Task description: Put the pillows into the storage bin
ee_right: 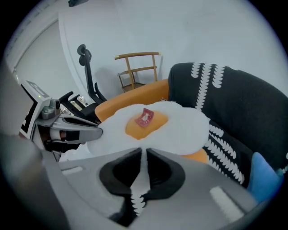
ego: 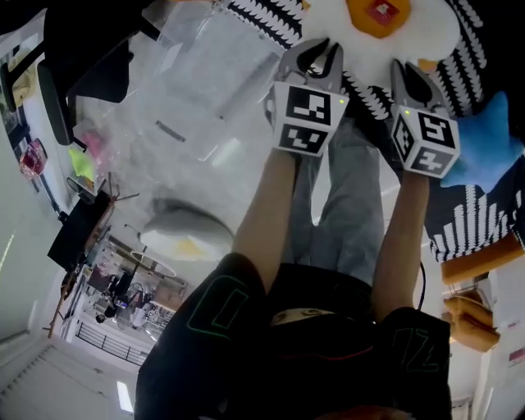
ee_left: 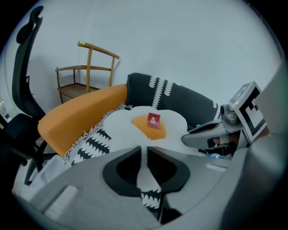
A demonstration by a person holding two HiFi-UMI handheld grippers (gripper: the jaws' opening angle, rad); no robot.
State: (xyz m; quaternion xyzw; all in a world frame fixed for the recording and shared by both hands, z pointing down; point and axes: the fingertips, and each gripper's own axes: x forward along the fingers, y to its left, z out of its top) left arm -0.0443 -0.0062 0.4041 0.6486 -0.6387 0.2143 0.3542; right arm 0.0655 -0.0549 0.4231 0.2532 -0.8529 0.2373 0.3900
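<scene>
A fried-egg pillow (ego: 435, 29), white with an orange yolk, lies on a black-and-white patterned pillow (ego: 271, 20) at the top of the head view. My left gripper (ego: 321, 51) is shut on the egg pillow's near edge (ee_left: 148, 121), with white fabric and a strip of the patterned cloth pinched between its jaws. A little to its right, my right gripper (ego: 408, 72) is shut on the same edge (ee_right: 162, 126) in the same way. The clear plastic storage bin (ego: 205, 74) stands to the left of both grippers.
A blue star pillow (ego: 492, 143) lies right of the right gripper, and an orange pillow (ee_left: 76, 117) sits under the patterned cloth. A black office chair (ego: 74, 66) stands beyond the bin. A wooden chair (ee_right: 139, 69) is behind the pillows by the wall.
</scene>
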